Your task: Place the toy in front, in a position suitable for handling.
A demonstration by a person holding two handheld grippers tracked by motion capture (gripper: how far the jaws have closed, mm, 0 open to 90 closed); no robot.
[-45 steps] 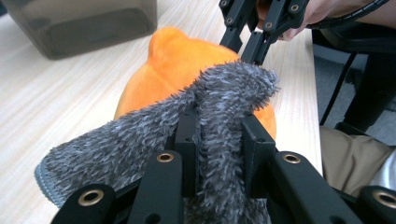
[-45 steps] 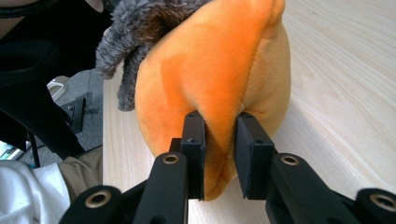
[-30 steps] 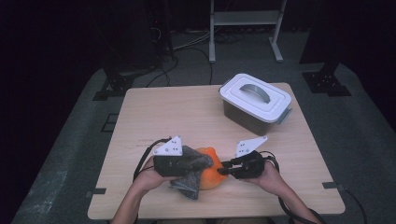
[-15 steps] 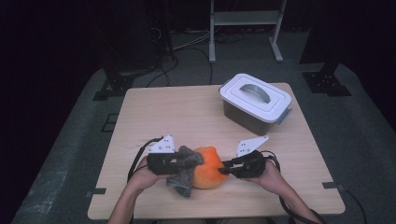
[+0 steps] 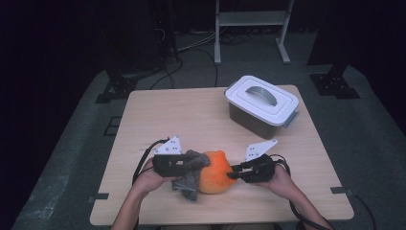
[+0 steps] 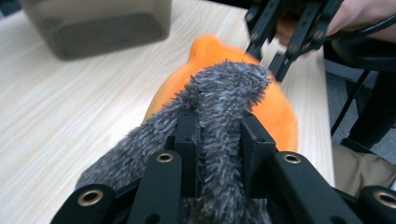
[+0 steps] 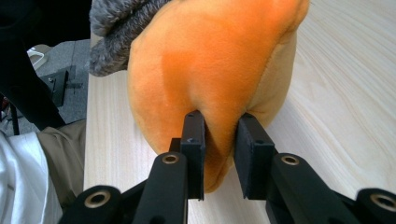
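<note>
Your left gripper (image 6: 217,144) pinches the grey cloth (image 6: 219,102); your right gripper (image 7: 219,140) clamps the orange toy (image 7: 210,60). Next, draw them apart gently.

Orange plush toy (image 5: 216,172), grey fuzzy cloth (image 5: 190,176)

We see left gripper (image 5: 203,163) and right gripper (image 5: 231,175): black, two squared jaws each, brass-ringed screw holes along linkage bars. Grey three-cornered plate atop each, dark dots on it. Black cables trail back. Our forearms bare; khaki trousers, white garment.
</note>
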